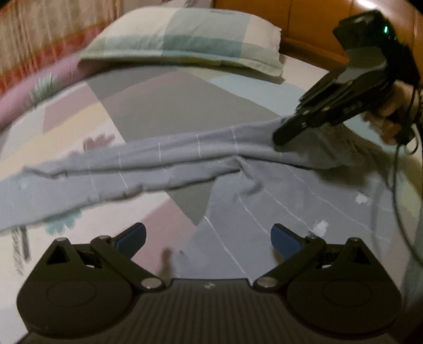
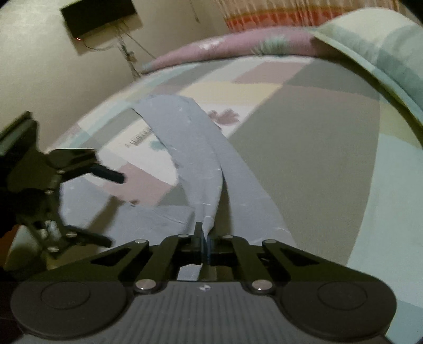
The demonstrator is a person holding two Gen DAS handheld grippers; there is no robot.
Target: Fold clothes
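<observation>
A grey-blue garment point(image 1: 158, 158) with thin white lines lies across the patchwork bed sheet point(image 1: 148, 105); one long part stretches to the left. In the left wrist view my right gripper point(image 1: 280, 135) comes in from the upper right, shut on a raised fold of the cloth. Its own view shows the garment point(image 2: 195, 148) running away from the right gripper point(image 2: 205, 238), pinched between the closed pads. My left gripper point(image 1: 208, 238) hovers open over the near part of the cloth, its blue pads wide apart and holding nothing. The left gripper point(image 2: 111, 209) also shows at the left of the right wrist view.
A checked pillow point(image 1: 185, 39) lies at the head of the bed before an orange wooden headboard point(image 1: 304, 16). A striped curtain point(image 1: 39, 31) hangs beyond a pink quilt point(image 1: 23, 95). A person's hand point(image 1: 391, 111) holds the right gripper. A black box point(image 2: 97, 18) hangs on the wall.
</observation>
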